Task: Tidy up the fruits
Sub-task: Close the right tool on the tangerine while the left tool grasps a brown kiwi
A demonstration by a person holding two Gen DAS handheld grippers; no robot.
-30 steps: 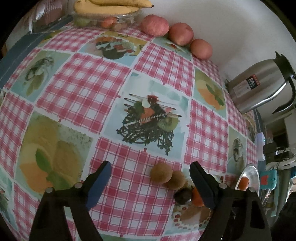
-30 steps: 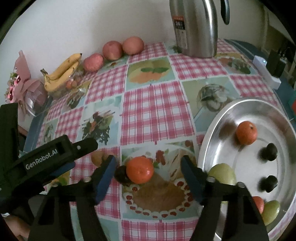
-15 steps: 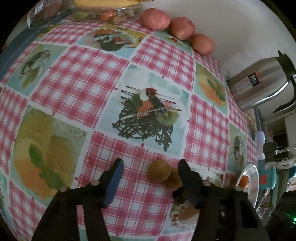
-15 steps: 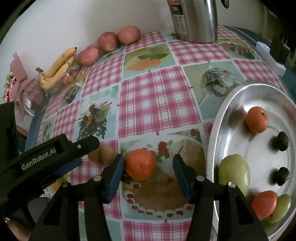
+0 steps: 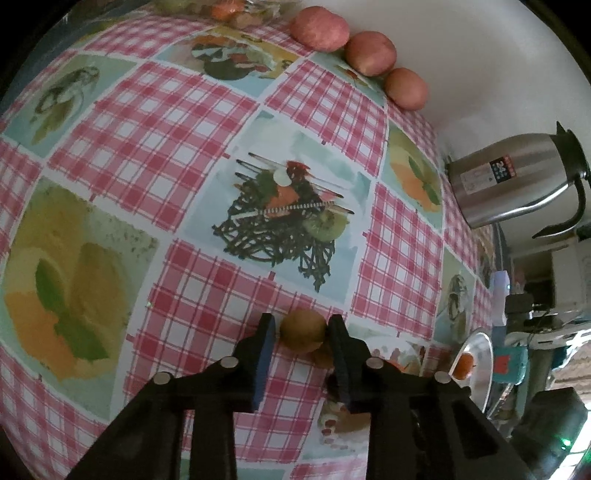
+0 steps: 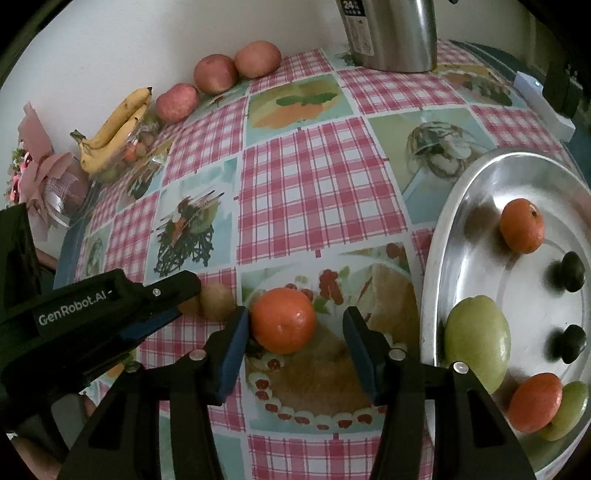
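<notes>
We see the left gripper with its fingers drawn in around a brown kiwi on the checked tablecloth; the right finger touches the fruit, the left shows a thin gap, so it reads as nearly pinching the kiwi. A second brown fruit sits just behind it, partly hidden. In the right wrist view the right gripper is spread wide around an orange tangerine; the left finger touches it, the right finger is apart. A dark fruit under the tangerine is mostly hidden. The steel tray lies just beside on the right, holding another tangerine, a green fruit, two small dark fruits, and an orange one touching a smaller green one. Along the wall: three red apples, bananas over a clear container, and a steel kettle.
</notes>
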